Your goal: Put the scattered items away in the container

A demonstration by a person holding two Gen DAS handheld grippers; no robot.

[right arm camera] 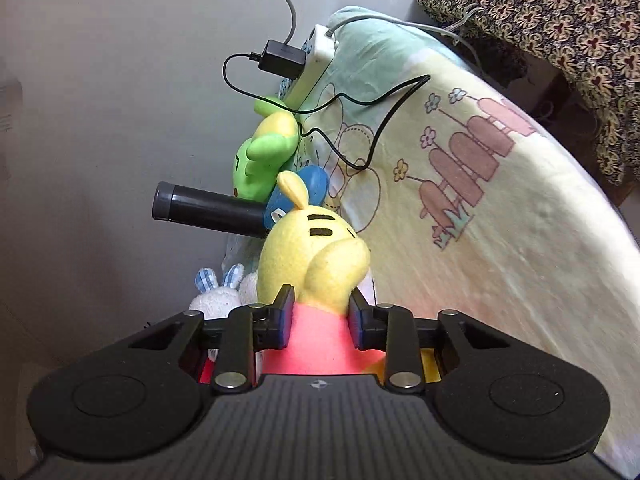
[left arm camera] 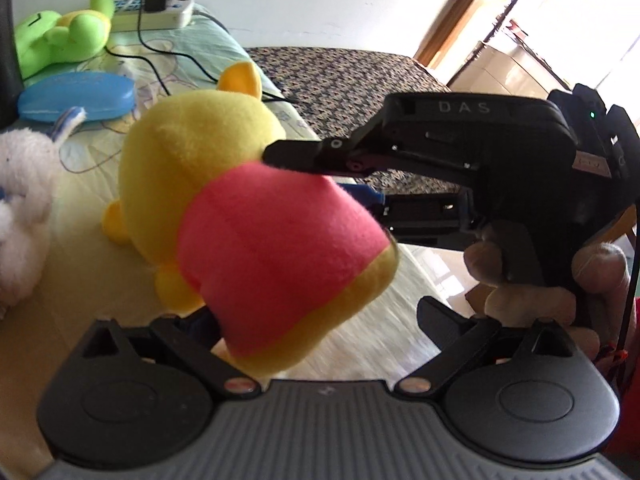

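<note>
Right gripper [right arm camera: 320, 320] clamped on yellow plush [right arm camera: 312, 256] at its neck above the pink shirt, lifted over the bed sheet [right arm camera: 500, 240], left gripper [left arm camera: 316, 320] jaws apart beneath it, green plush [left arm camera: 60, 36], blue case [left arm camera: 76, 96], white bunny [left arm camera: 20, 208] behind, no container in view

The soft plush bear [right arm camera: 316, 256] is yellow with a pink shirt. The plush frog [left arm camera: 60, 36] is green. The oval case [left arm camera: 76, 96] is blue. The bed sheet [right arm camera: 500, 240] is pale yellow with brown drawings.

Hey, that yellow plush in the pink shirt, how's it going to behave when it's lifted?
The yellow plush probably squashes: the right gripper jaws dent its pink shirt. It looks light and stuffed, so likely floppy, the head sagging. The fuzzy fabric should resist slipping.
</note>
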